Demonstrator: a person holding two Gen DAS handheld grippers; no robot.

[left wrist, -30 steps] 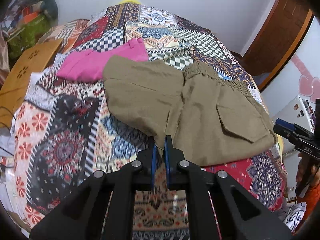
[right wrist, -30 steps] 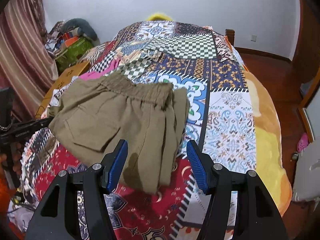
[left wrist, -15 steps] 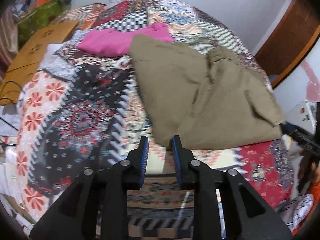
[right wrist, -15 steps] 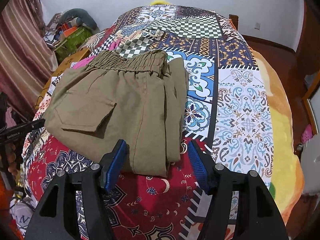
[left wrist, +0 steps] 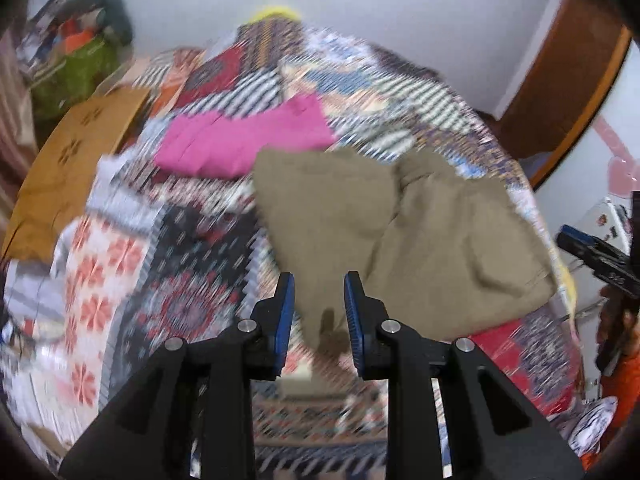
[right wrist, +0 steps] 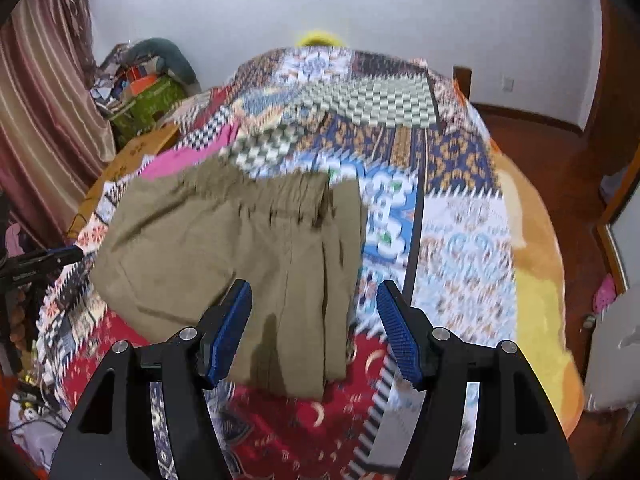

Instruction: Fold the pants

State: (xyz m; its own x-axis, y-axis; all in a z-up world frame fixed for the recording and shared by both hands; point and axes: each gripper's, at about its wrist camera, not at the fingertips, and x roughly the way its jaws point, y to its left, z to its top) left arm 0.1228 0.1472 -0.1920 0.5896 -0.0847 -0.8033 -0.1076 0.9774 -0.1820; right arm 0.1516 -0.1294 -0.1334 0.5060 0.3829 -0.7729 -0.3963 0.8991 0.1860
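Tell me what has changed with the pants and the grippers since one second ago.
The left hand-held gripper has just opened and let go of the pants, which now lie folded on the bed. The right hand-held gripper stayed open and empty. The pink cloth stayed where it was.

Patchwork bedspread (right wrist: 460, 216): khaki pants (right wrist: 224, 240), pink garment (left wrist: 244, 140)

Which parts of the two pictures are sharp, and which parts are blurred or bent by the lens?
Left wrist view: the left claw is sharp, the quilt and khaki pants are smeared by motion. Right wrist view: the right claw is crisp, the quilt blurred; fisheye curves walls and darkens corners in both.
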